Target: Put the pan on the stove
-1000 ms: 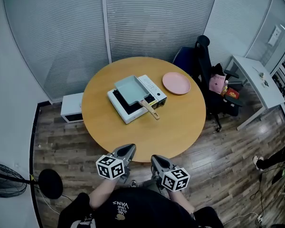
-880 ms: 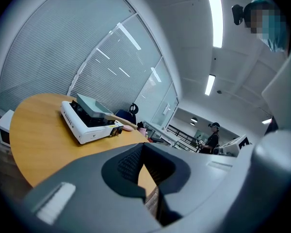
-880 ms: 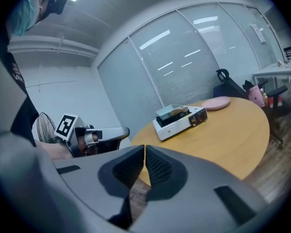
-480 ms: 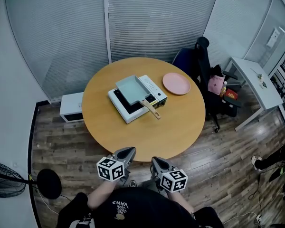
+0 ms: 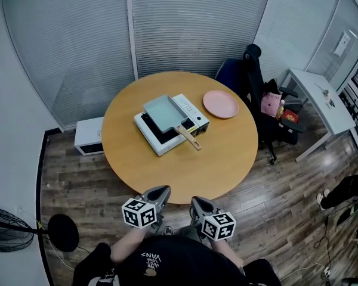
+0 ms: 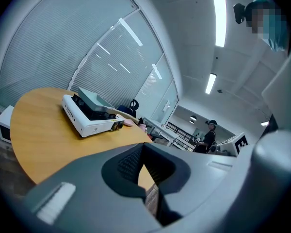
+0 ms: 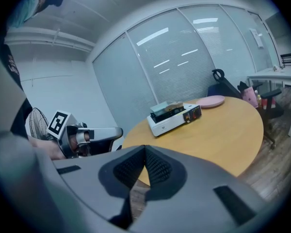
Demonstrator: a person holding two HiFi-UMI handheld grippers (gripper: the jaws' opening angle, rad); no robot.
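Observation:
A square pale-green pan [image 5: 165, 112] with a wooden handle [image 5: 189, 137] rests on the white portable stove [image 5: 194, 112] in the middle of the round wooden table [image 5: 221, 154]. The pan [image 6: 93, 99] and stove [image 6: 85, 122] show far off in the left gripper view, and the stove [image 7: 172, 119] again in the right gripper view. Both grippers hang at the table's near edge, well short of the stove. My left gripper [image 5: 161, 189] is shut and empty. My right gripper [image 5: 194, 202] is shut and empty too.
A pink plate [image 5: 221, 104] lies on the table right of the stove. Behind the table stand a dark office chair [image 5: 255, 70] and a white side desk [image 5: 320, 98]. A white box [image 5: 89, 135] sits on the floor at left, a fan [image 5: 6, 227] nearer me.

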